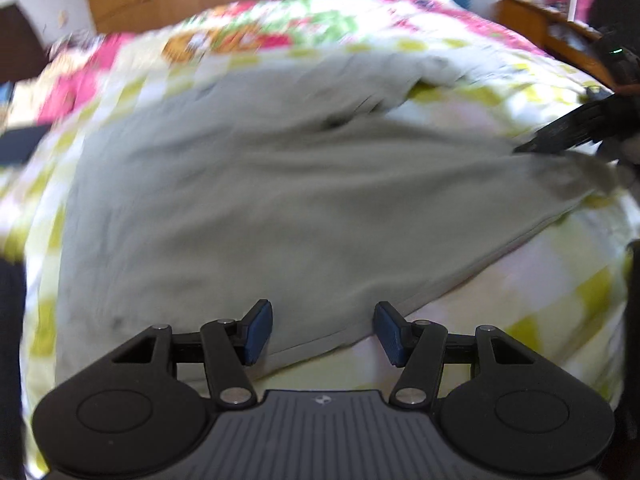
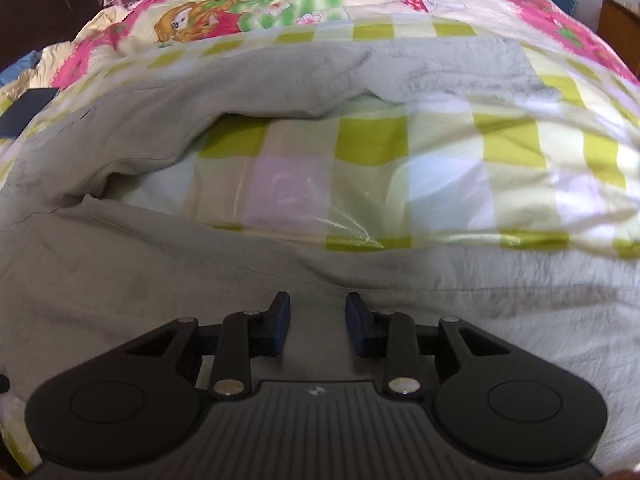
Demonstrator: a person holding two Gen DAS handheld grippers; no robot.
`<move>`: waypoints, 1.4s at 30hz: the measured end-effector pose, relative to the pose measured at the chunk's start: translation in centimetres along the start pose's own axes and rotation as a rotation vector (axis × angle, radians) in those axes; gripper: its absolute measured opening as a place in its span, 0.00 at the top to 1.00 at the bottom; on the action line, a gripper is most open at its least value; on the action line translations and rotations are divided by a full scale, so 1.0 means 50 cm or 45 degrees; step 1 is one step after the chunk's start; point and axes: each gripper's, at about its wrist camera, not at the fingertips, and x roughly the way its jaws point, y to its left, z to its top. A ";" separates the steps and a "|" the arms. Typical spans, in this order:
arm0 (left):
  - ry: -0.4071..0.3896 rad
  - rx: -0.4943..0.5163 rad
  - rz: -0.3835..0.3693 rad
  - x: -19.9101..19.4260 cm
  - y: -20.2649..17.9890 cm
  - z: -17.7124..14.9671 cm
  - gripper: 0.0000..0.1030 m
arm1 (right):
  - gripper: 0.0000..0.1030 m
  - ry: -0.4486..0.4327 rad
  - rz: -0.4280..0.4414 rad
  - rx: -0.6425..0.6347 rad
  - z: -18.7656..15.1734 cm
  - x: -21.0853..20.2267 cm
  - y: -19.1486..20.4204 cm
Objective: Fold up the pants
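Pants (image 1: 248, 200) spread on bed (image 2: 360, 168), legs apart ahead of right claw (image 2: 318, 322); no fold visible. Left claw (image 1: 323, 330) half open, empty, over hem; right claw narrowly parted, pads clear of cloth.

The left tongs (image 1: 323, 330) point forward and down, their blue pads (image 1: 258, 332) standing well apart with no pad pressing on anything. The right tongs (image 2: 318, 322) tilt down likewise, their pads (image 2: 282, 320) parted by a narrower gap, nothing clamped. In the left view the right tongs (image 1: 532, 146) reach in from the right edge.
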 end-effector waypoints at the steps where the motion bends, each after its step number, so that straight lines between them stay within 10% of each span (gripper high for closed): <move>1: -0.003 0.000 -0.004 -0.005 0.009 -0.007 0.32 | 0.69 -0.018 -0.002 -0.037 0.008 -0.011 0.010; 11: -0.149 0.151 0.137 -0.033 0.101 0.059 0.29 | 0.60 -0.105 0.069 -0.398 0.126 -0.015 0.157; 20: -0.128 0.175 0.288 0.088 0.332 0.234 0.24 | 0.43 -0.080 0.177 -0.772 0.324 0.171 0.303; 29: -0.024 0.054 0.231 0.250 0.495 0.371 0.24 | 0.42 0.027 0.200 -0.903 0.462 0.311 0.347; 42: 0.126 0.129 0.077 0.298 0.520 0.386 0.24 | 0.48 0.215 0.274 -1.051 0.478 0.336 0.340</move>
